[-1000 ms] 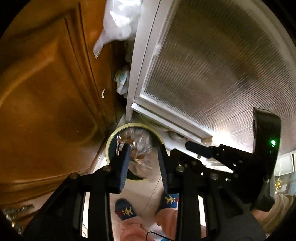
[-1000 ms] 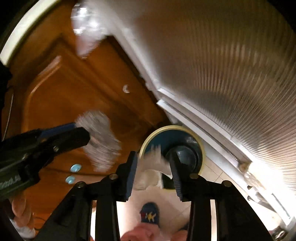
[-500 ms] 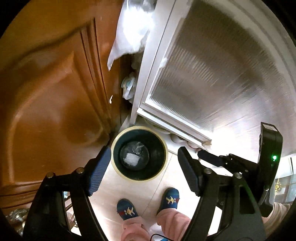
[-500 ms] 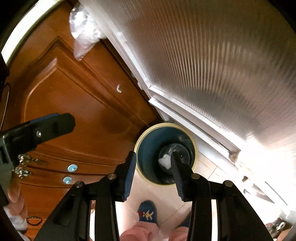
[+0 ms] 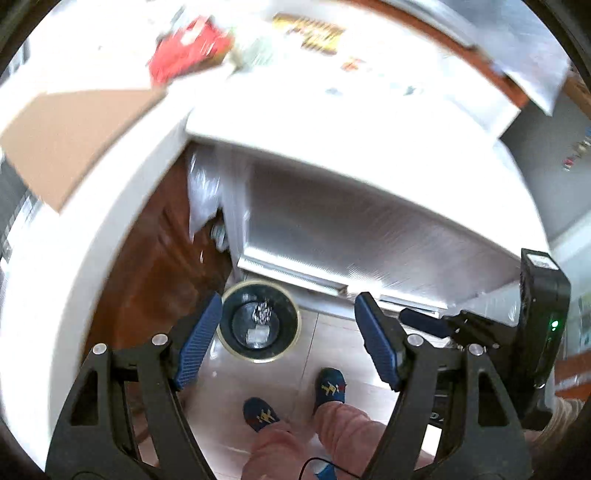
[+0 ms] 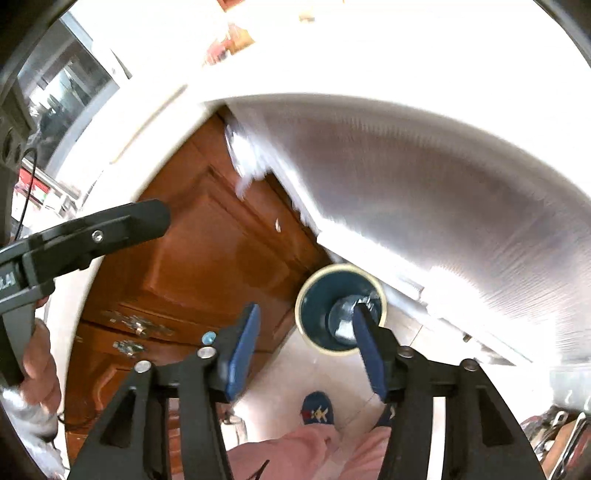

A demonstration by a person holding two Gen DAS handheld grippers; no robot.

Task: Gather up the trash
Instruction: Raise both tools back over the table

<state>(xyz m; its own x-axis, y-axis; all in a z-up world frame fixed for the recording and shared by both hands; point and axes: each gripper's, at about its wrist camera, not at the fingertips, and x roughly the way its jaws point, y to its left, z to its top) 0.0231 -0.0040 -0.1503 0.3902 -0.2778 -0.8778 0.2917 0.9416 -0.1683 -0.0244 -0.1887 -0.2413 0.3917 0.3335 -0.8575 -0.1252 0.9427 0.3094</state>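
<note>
A round dark bin with a pale rim point(image 5: 258, 320) stands on the floor below, at the corner between the wooden cabinet and the ribbed glass door; it also shows in the right wrist view point(image 6: 314, 310). Crumpled clear and white trash point(image 5: 260, 325) lies at its bottom. My left gripper point(image 5: 286, 343) is open and empty, high above the bin. My right gripper point(image 6: 304, 347) is open and empty too, its right finger in front of the bin. The left gripper's finger point(image 6: 110, 225) shows at the left of the right wrist view.
A white countertop point(image 5: 332, 122) runs above, with a red packet point(image 5: 188, 48), a yellow packet point(image 5: 310, 31) and a cardboard sheet point(image 5: 74, 136) on it. The wooden cabinet door point(image 6: 207, 258) stands at the left, the ribbed glass door point(image 6: 443, 206) at the right. The person's slippered feet point(image 5: 295, 398) stand on the tiles.
Both grippers opened and dropped their trash into the bin. Both have since risen well above it, bringing the countertop into view.
</note>
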